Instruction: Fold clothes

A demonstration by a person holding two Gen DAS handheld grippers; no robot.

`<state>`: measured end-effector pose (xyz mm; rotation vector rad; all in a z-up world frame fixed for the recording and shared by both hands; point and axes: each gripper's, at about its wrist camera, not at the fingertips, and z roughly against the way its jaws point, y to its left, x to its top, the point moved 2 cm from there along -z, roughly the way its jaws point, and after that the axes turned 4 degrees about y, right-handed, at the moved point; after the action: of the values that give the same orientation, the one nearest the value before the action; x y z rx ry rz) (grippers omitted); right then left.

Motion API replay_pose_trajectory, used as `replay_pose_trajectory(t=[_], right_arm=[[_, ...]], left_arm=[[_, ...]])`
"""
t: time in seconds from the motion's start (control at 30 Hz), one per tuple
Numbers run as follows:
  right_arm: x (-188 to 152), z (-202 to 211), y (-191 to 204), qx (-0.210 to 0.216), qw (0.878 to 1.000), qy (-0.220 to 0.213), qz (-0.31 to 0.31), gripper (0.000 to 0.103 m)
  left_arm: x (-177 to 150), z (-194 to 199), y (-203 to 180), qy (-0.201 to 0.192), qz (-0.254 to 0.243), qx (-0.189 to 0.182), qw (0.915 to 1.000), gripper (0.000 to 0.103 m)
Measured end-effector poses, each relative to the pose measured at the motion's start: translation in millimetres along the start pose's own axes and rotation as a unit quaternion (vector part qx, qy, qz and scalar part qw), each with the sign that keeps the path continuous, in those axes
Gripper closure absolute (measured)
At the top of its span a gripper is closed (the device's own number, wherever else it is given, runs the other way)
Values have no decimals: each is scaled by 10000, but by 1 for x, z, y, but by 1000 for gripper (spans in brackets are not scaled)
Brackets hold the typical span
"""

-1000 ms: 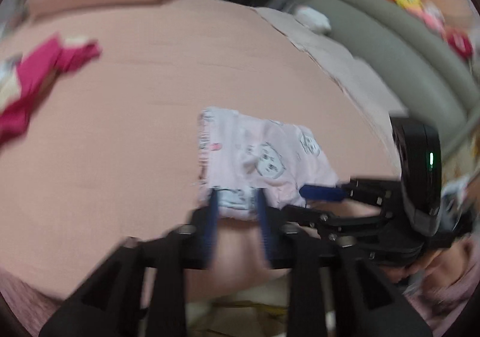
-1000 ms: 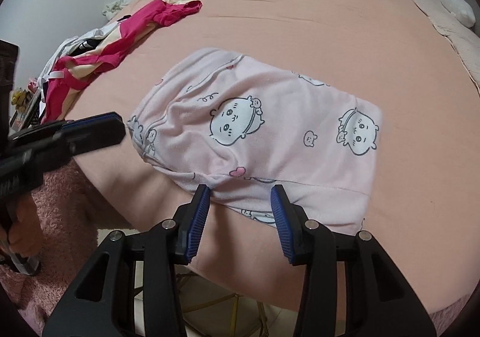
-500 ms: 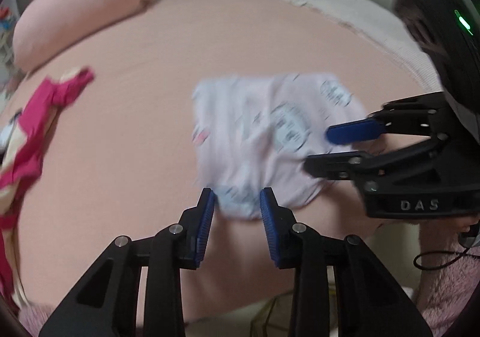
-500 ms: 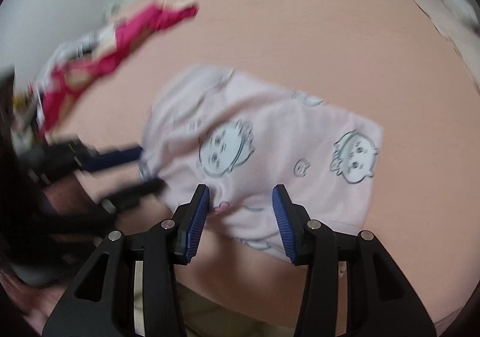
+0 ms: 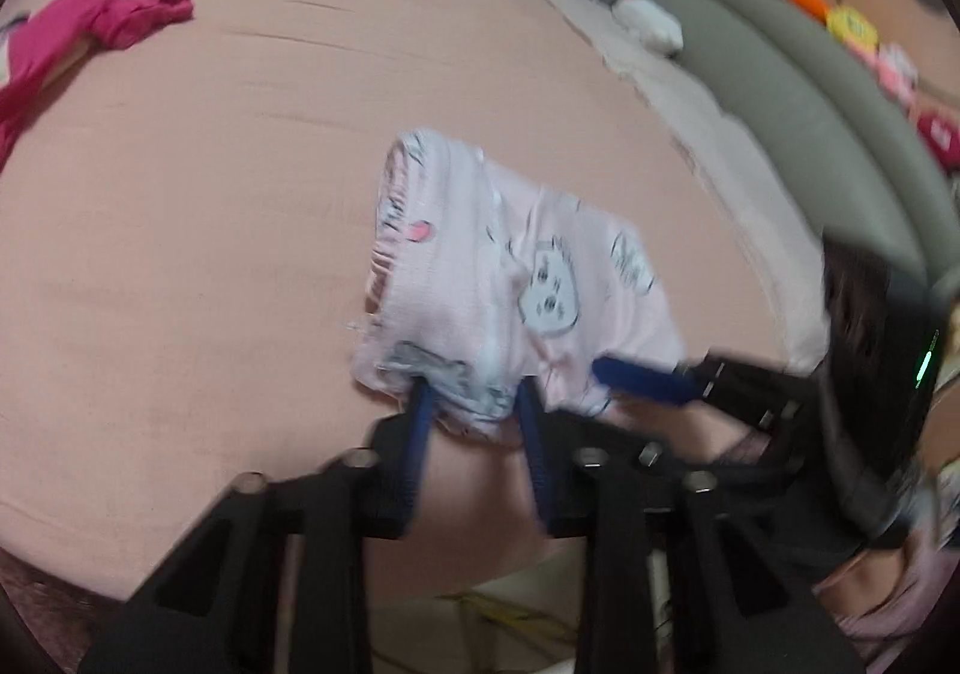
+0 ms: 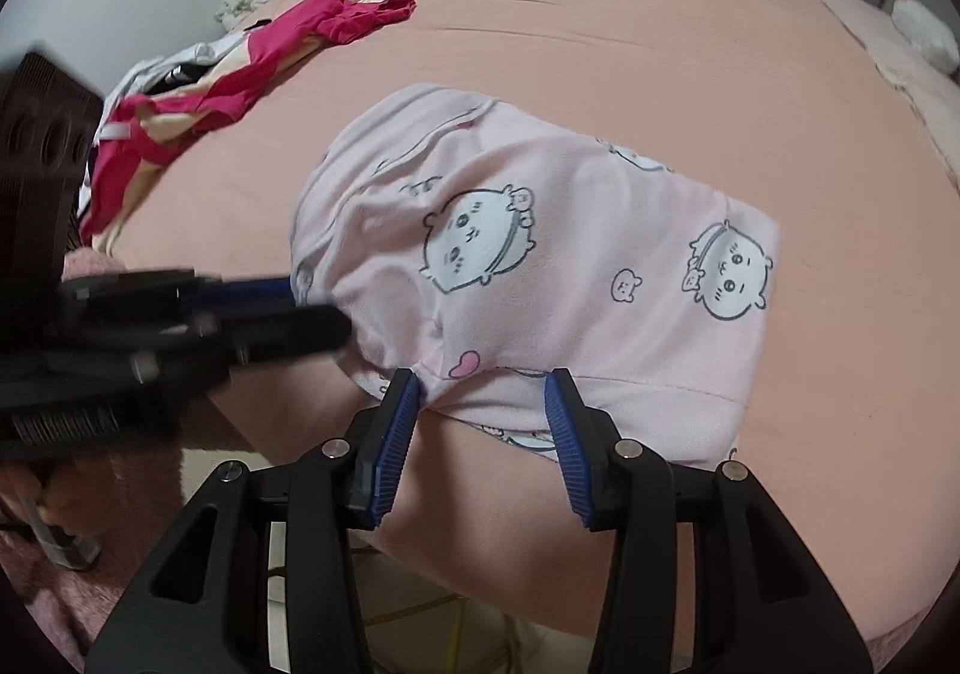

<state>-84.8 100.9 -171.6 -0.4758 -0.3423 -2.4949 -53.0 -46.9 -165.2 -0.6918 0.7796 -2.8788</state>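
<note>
Reaching in low from the near left, the left gripper (image 5: 471, 395) has its blue fingers apart around the near left corner of one pale pink folded garment (image 6: 540, 266) printed with cartoon faces; whether they pinch the cloth I cannot tell. One magenta garment (image 6: 252, 68) lies far left on the peach bedspread (image 6: 660, 56). Level at the near hem, the right gripper (image 6: 480, 392) gapes wide, gripping nothing.
</note>
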Motion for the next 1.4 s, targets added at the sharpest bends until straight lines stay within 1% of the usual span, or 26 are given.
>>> replay_pose_trajectory(t=[0.03, 0.1, 0.2, 0.23, 0.33, 0.4, 0.5, 0.57, 0.63, 0.67, 0.77, 0.8, 0.87, 0.9, 0.93, 0.97, 1.0, 1.03, 1.07, 1.1, 1.13, 1.17, 1.23, 1.33, 1.4], right_arm=[[0, 1, 1, 2, 10000, -26, 23, 57], [1, 3, 2, 88, 9999, -89, 12, 57], [4, 5, 6, 374, 9991, -217, -19, 54], [5, 4, 10, 363, 9990, -257, -2, 54], [10, -4, 18, 104, 9993, -344, 93, 54], [12, -11, 20, -174, 9991, -377, 54, 59], [10, -17, 21, -410, 9982, -428, 79, 61], [8, -14, 28, -511, 9972, -485, 241, 60], [6, -2, 28, -233, 9979, -567, 187, 59], [7, 3, 25, -107, 9979, -632, 92, 59], [9, 17, 17, 273, 9960, -826, -192, 57], [10, 16, 16, 284, 9961, -814, -209, 57], [14, 3, 19, 115, 9979, -634, -98, 57], [14, -2, 21, 98, 9982, -580, -75, 56], [14, -3, 21, 101, 9983, -576, -74, 56], [13, -4, 21, 105, 9983, -571, -73, 55], [13, -5, 21, 108, 9983, -567, -73, 55], [13, -6, 22, 111, 9983, -563, -72, 55], [13, -7, 22, 114, 9984, -558, -72, 55], [12, -8, 22, 118, 9984, -554, -71, 56], [12, -9, 22, 115, 9984, -556, -84, 57], [12, -8, 22, 108, 9983, -566, -92, 57], [12, -6, 23, 96, 9982, -588, -71, 57], [11, -8, 28, -47, 9980, -620, 63, 57], [13, -13, 32, -300, 9969, -702, 164, 58]], left_arm=[[2, 3, 1, -68, 74, -76, 9999, 89], [4, 7, 2, -192, 176, -169, 9995, 91], [5, 10, 0, -298, 245, -277, 9989, 92], [5, 10, -1, -333, 276, -324, 9985, 92], [7, 11, -4, -400, 333, -345, 9980, 92], [5, 16, -2, -413, 344, -331, 9980, 92], [2, 23, 4, -412, 395, -340, 9978, 92], [2, 25, 14, -361, 646, -470, 9961, 91], [2, 29, 27, -406, 1004, -665, 9919, 87], [1, 32, 32, -465, 1102, -689, 9904, 86], [-1, 32, 38, -583, 1205, -707, 9885, 85], [-1, 32, 38, -612, 1237, -741, 9877, 85], [0, 28, 36, -576, 1187, -712, 9887, 85], [2, 23, 34, -475, 1171, -693, 9896, 84], [2, 20, 35, -356, 1188, -700, 9898, 79], [1, 16, 37, -246, 1249, -754, 9890, 58], [0, 12, 39, -194, 1331, -845, 9873, 46], [-1, 9, 41, -195, 1380, -917, 9860, 46], [-1, 6, 42, -205, 1364, -910, 9862, 47], [2, 3, 39, -231, 1225, -790, 9890, 66], [5, 1, 35, -250, 1057, -677, 9918, 82], [8, 1, 31, -287, 934, -636, 9932, 93], [16, 6, 23, -452, 745, -635, 9942, 95], [22, 20, 17, -719, 617, -639, 9934, 97], [22, 27, 15, -794, 609, -675, 9927, 99]])
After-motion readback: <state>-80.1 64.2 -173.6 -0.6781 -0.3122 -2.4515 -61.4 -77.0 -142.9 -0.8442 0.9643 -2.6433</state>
